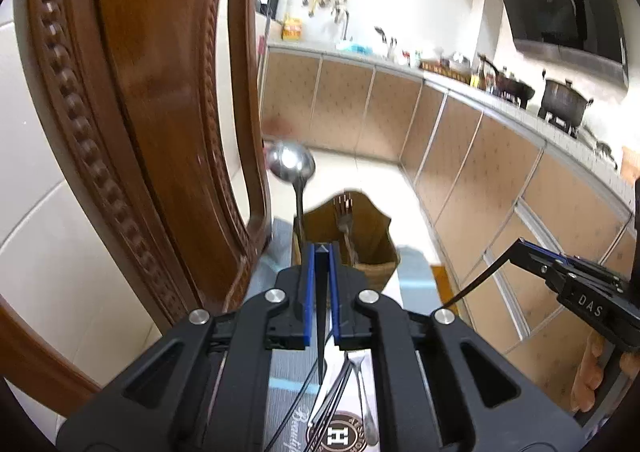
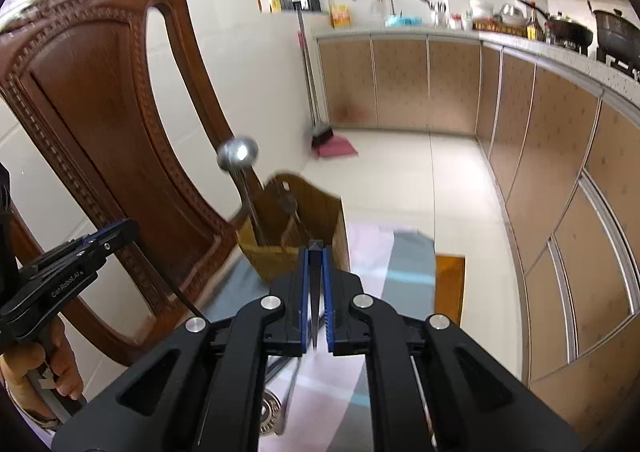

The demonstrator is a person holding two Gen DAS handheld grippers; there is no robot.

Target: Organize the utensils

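Both grippers are up off the table, each pinching something thin and dark. In the left wrist view the left gripper [image 1: 322, 252] sits at the centre of the frame, its blue-edged jaws pressed together on a slim black chopstick [image 1: 322, 332] that runs back between them towards the camera. At the right edge of that same view the right gripper [image 1: 524, 252] comes in, gripping a second chopstick [image 1: 476, 280] that slants down to the lower left.

In the right wrist view the right gripper [image 2: 316, 252] is likewise clamped on its dark stick, and the left gripper [image 2: 124, 230] shows at the left edge with a hand [image 2: 36, 368] on its handle.

Just beyond the fingertips stands the wooden holder [image 1: 360, 236], centre frame, on a pale striped cloth [image 1: 416, 272]. A ladle [image 1: 291, 162] rises upright out of its left side, bowl shining above the rim, and a fork [image 1: 344, 212] stands inside, tines up. More cutlery lies on the cloth at the bottom of the left view, a spoon [image 1: 366, 392] among it, though blurred.

A carved wooden chair [image 2: 100, 112] fills the left of both views. Kitchen cabinets [image 2: 400, 80] run along the back and right, with pots [image 1: 564, 100] on the stove.
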